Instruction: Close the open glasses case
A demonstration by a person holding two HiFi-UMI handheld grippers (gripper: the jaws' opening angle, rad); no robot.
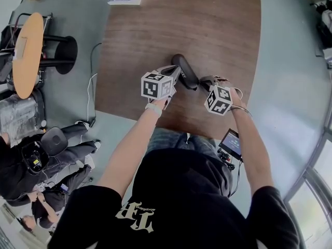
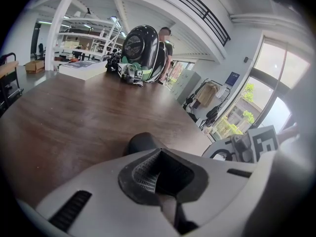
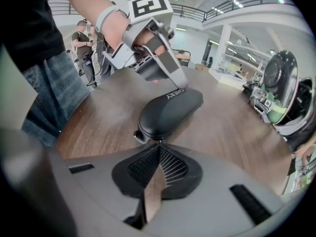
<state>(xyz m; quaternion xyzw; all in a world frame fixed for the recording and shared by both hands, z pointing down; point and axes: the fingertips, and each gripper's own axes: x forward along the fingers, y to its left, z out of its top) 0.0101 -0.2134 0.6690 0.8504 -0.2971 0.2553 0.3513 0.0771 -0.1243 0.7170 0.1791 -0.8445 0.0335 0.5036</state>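
I am holding the left gripper (image 2: 159, 152) with its jaws pressed together and nothing between them. Its tip is coming down onto the top of the dark glasses case (image 3: 168, 111), at the end of the case farther from my right gripper (image 3: 159, 144). The right gripper's jaws are also meeting at their tips with nothing caught in them. That closed tip is sitting right against the near, rounded end of the case, just above a small tab that is sticking out low on that end. The case is lying on the brown wooden table (image 1: 207, 25), stretching away from the right gripper toward the left one, so the two grippers are bracketing it from opposite ends. From the right gripper, its lid is looking down on its base, with only a thin seam showing. Seen along the left gripper's jaws, one rounded end of the case is peeking out just beyond the tip, and the right gripper's marker cube (image 2: 261, 141) is showing off to the right of it. Far ahead of the left gripper, at the other end of the table, a flat book (image 2: 81, 69) and a round black device (image 2: 140, 47) are sitting, with a person (image 2: 166, 43) standing behind them.
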